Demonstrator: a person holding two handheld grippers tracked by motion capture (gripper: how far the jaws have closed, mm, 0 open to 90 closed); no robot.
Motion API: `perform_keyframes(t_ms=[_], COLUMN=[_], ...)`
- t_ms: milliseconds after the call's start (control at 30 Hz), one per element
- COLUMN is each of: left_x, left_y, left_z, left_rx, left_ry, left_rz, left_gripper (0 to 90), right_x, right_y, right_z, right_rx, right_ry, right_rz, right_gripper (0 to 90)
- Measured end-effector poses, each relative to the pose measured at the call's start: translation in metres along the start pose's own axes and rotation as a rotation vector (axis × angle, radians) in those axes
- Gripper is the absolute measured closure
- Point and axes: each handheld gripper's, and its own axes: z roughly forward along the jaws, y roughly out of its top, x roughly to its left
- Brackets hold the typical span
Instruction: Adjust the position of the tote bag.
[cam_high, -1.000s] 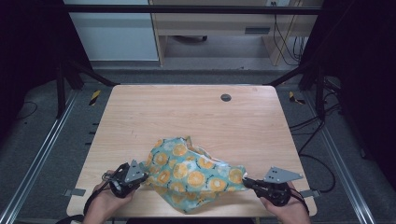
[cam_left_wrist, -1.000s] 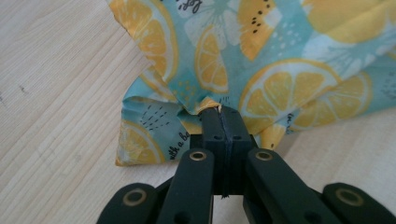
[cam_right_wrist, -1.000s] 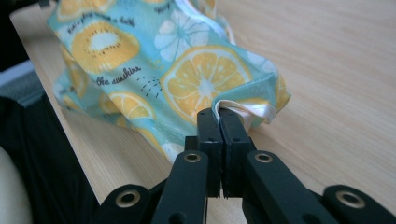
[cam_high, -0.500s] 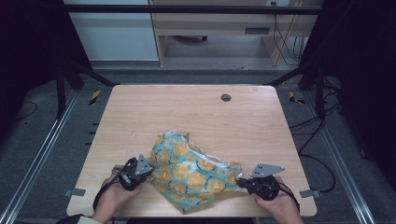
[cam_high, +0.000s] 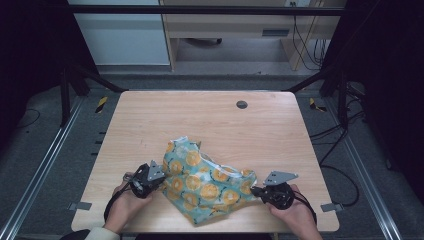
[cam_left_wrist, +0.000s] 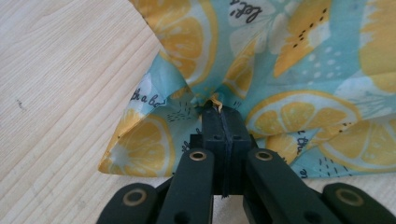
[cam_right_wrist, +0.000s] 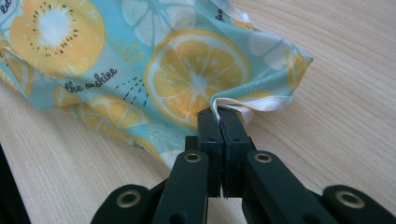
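**Turquoise citrus cloth pinched at both ends**

Turquoise fabric printed with orange and lemon slices (cam_high: 207, 186) lies crumpled near the front edge of the pale wooden tabletop (cam_high: 200, 120), about midway between its front corners. The left tongs (cam_left_wrist: 223, 112) are clamped tight on a fold at the cloth's left end. The right tongs (cam_right_wrist: 219, 114) are likewise closed on its white-trimmed hem at the right end.

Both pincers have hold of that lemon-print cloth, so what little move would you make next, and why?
Probably draw the two grippers apart to pull the cloth flat. The left gripper and right gripper each pinch an edge with jaws shut, yet the cloth between them lies bunched and wrinkled on the table.
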Motion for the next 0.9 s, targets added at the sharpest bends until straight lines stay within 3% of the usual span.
perform_keyframes(t_ms=[733,900], left_x=[0.0071,0.0096], left_y=[0.0013,0.0], left_z=[0.005,0.0044], left_rx=[0.002,0.003], left_ry=[0.015,0.006], left_rz=[-0.022,-0.049], left_gripper=[90.0,90.0], right_x=[-0.007,-0.0083], right_y=[0.0066,0.0063], right_z=[0.0032,0.0016], right_rx=[-0.014,-0.02], right_ry=[-0.05,-0.054], right_rz=[0.014,0.024], right_gripper=[89.2,89.2])
